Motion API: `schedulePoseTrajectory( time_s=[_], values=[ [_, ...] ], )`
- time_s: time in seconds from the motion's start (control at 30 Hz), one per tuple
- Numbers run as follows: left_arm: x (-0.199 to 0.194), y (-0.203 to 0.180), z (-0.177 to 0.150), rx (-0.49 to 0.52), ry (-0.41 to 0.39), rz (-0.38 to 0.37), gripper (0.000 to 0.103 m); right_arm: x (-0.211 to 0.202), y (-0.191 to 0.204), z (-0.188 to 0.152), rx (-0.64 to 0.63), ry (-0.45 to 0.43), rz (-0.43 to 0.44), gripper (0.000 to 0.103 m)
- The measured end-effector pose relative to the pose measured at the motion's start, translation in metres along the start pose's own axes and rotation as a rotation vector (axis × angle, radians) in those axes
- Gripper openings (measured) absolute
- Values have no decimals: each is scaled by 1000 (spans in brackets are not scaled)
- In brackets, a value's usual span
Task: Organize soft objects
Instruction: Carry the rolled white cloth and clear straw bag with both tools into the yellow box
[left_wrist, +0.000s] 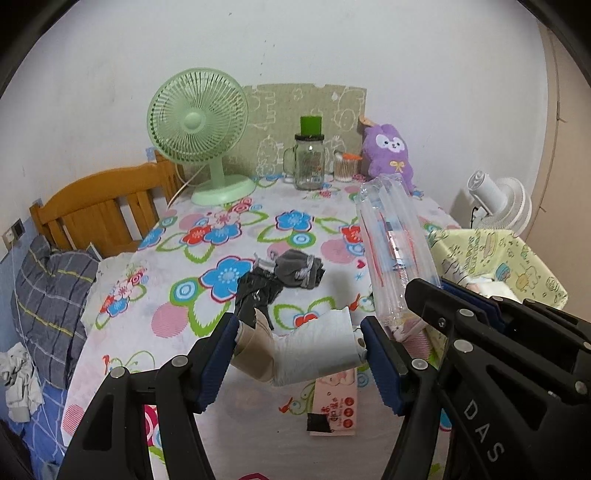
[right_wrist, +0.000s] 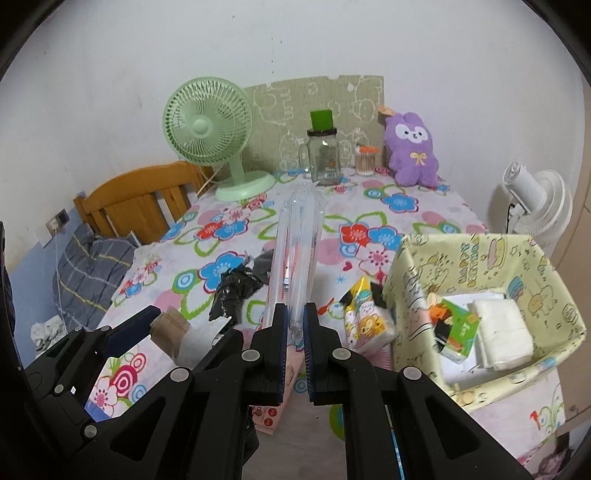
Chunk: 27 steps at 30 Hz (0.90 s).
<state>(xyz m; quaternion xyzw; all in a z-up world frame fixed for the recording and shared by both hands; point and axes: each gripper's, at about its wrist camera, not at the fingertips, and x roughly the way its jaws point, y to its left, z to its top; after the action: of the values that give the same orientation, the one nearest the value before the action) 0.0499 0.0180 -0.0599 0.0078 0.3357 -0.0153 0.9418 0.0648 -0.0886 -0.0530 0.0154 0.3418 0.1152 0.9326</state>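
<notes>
Risk, clear pack: the right claw (right_wrist: 294, 326) pinches only the near end of a long clear plastic pack (right_wrist: 295, 254), which juts forward over the desk (right_wrist: 424, 218). Held by so little, it could pivot, sag or slip out, I judge.
Risk, bundle: the beige-and-white rolled cloth bundle (left_wrist: 295, 347) is soft and bent; it may unroll or squeeze out of the left claw (left_wrist: 299, 354) if tilted.
Risk, crowding: both claws work close together, the right one just beside the left; a knock between them could loosen either hold.
Left claw: about half open, pads pressing each end of the bundle, which looks lifted off the desk.
Right claw: nearly closed, clamped on the pack's near end.
Storage box (right_wrist: 491, 258): yellow-patterned, at the desk's right edge, already holding folded white cloths and a tissue packet.
Still loose: dark socks (left_wrist: 295, 271) and black plastic mid-desk; a tissue pack (right_wrist: 365, 321) leans against the box.
</notes>
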Motion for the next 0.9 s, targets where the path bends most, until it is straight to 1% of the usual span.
schedulePoseTrajectory(
  time_s=[0.23, 0.5, 0.9],
  values=[
    [-13, -7, 10, 8, -32, -7, 70, -18, -3, 9, -7, -32, -7, 11],
    [-22, -14, 18, 13, -54, -6, 70, -29, -8, 16, -10, -52, -5, 11],
    [-23, -42, 27, 39, -71, -42, 70, -42, -33, 23, -1, -73, -26, 11]
  ],
)
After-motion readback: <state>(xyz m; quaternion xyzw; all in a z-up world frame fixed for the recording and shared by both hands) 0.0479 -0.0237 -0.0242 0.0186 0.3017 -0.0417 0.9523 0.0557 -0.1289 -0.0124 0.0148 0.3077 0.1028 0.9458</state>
